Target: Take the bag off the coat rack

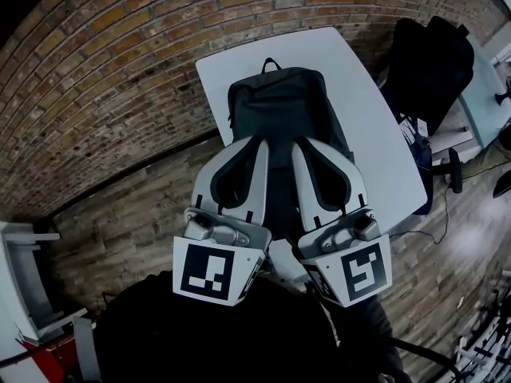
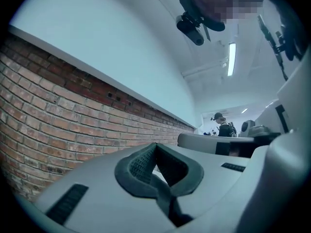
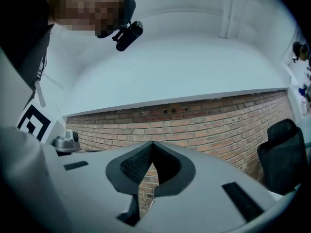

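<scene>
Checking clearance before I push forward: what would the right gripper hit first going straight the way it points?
Probably the brick wall: the right gripper, jaws shut and empty, aims at it with nothing visible between, though how far off it stands is unclear.

backpack point(image 1: 281, 106) near half hidden under left gripper point(image 1: 261, 144) and right gripper point(image 1: 298, 146); office chair point(image 3: 284, 152) cut by right edge; far person point(image 2: 224, 126) too small to read

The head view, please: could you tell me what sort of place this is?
Probably an office or lab workroom: a red brick wall, a white table bearing a dark grey fabric backpack, and a black office chair beside it.
</scene>
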